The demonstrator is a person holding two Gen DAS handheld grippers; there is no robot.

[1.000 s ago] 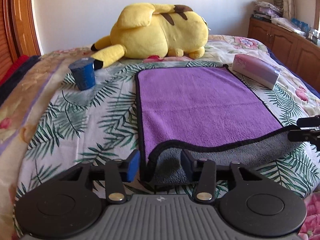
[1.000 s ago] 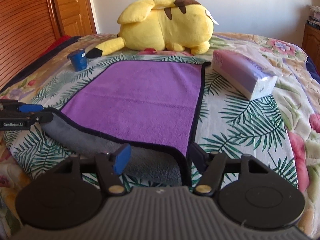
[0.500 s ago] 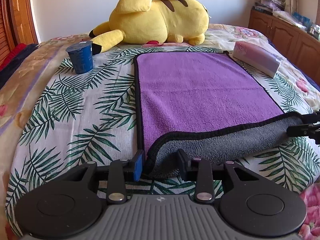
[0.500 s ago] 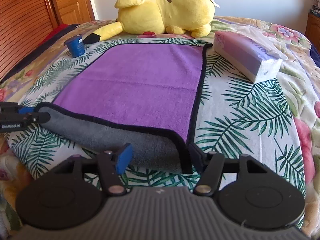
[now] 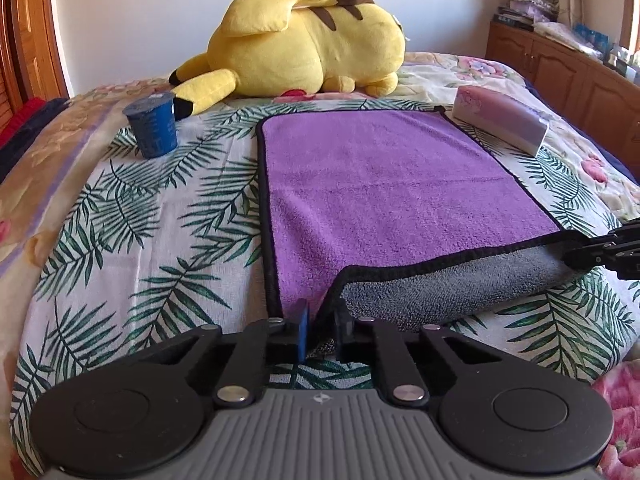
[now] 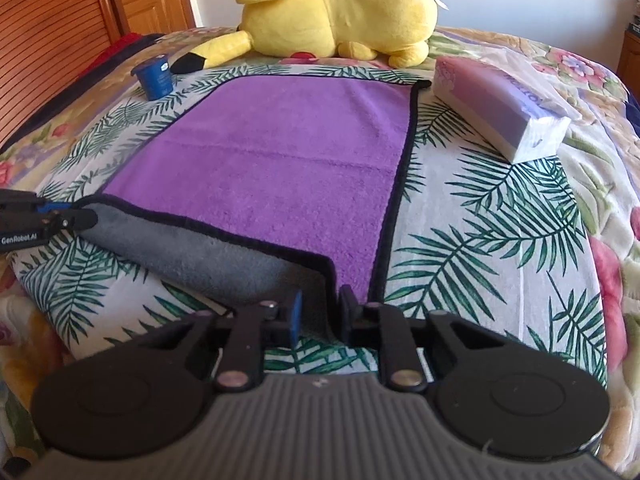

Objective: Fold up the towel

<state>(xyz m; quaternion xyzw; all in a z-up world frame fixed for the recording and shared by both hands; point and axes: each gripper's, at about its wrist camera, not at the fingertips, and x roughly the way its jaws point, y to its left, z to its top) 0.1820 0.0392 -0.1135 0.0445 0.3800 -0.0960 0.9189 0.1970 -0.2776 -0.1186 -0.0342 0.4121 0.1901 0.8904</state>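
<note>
1. While the purple towel (image 5: 384, 184) lies spread flat over the middle of the bed (image 5: 132, 232), its near edge is curled up so that the grey underside (image 6: 208, 256) shows in a band along the bed's near edge.
2. The left gripper (image 5: 320, 326) has its fingers closed on the towel's near left corner; cloth sits pinched between them.
3. The right gripper (image 6: 320, 312) is at the near right corner with its fingers closing, and the towel's black hem runs down between them; they look to be pressing on it already.
4. Done so far, as I judge it: both near corners are taken and the near edge is raised a little off the bed.
5. Left to do: the fold itself. No half lies over the other yet; the far edge sits untouched near the yellow plush toy (image 5: 304, 44).
6. The blue cup (image 5: 152, 126) and the tissue pack (image 6: 500, 108) stand just beside the towel's far corners, so carrying the near edge across calls for care.
</note>
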